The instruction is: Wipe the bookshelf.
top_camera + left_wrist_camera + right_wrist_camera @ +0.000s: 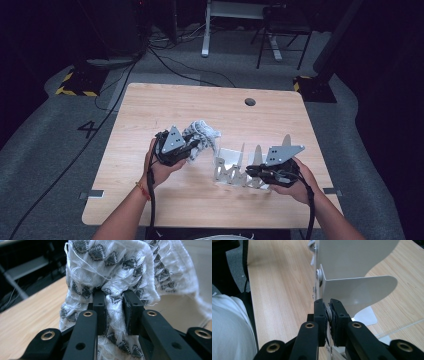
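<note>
1. The left gripper had its jaws pinching a fold of cloth, a white weave with a dark grey leaf-like pattern, which bulged up and out over both jaws.
2. In the high view the left gripper sat at the bench's left middle, with the cloth bunched against its front end and rising above the wood.
3. The right gripper had its jaws pressed nearly together on the thin edge of a white metal rack, at a point where a curved divider fin met the upright plate.
4. From above, the right gripper met the rack from the rack's right end; the rack stood on the bench with several pointed fins sticking up.
5. Cloth and rack lay near each other, the cloth just left of the rack's left end; I could not tell whether they touched.
6. A hand held the left gripper and another hand the right, both forearms entering from the near edge.
7. A small dark hole marked the bench's far side.
</note>
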Tool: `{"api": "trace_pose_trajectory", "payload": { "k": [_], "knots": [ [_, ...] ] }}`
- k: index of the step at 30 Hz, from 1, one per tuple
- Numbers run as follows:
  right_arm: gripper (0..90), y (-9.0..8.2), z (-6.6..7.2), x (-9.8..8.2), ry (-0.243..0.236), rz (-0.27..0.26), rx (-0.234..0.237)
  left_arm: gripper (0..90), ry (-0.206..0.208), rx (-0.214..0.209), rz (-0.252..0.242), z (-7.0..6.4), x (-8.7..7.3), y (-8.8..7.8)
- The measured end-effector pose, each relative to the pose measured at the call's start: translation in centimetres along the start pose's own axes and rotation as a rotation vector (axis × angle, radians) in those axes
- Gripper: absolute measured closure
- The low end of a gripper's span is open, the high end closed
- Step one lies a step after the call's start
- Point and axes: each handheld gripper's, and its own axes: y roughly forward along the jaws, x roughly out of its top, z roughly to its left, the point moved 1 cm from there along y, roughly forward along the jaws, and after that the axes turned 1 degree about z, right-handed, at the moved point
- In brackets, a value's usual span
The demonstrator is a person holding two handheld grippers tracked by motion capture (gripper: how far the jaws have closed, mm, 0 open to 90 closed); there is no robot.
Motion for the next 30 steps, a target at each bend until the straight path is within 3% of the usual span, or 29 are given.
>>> {"api": "trace_pose_trajectory", "payload": {
  "k": [4,7,16,20,24,30],
  "knots": [
    [84.5,-0.3,0.1,-0.5,0.005,-0.019,-0.032,75.3,0.030,-0.007,-0.024,-1.3,0.9,0.3],
    [84.6,-0.4,0.2,-0.8,0.008,-0.030,-0.053,75.7,0.043,-0.035,0.008,-2.1,0.6,1.5],
    [84.7,-0.4,0.0,-1.2,0.014,-0.053,-0.074,75.8,0.093,-0.128,0.176,-4.3,-2.1,4.5],
    [84.6,-0.4,-0.1,-1.4,0.026,-0.064,-0.077,76.1,0.152,-0.167,0.265,-5.4,-3.4,5.2],
    [84.6,-0.5,-0.3,-1.6,0.031,-0.067,-0.079,76.2,0.132,-0.176,0.244,-5.2,-3.2,5.1],
    [84.6,-0.5,-0.4,-1.6,0.032,-0.070,-0.084,76.7,0.062,-0.157,0.078,-4.3,-0.9,3.7]
  ]
}}
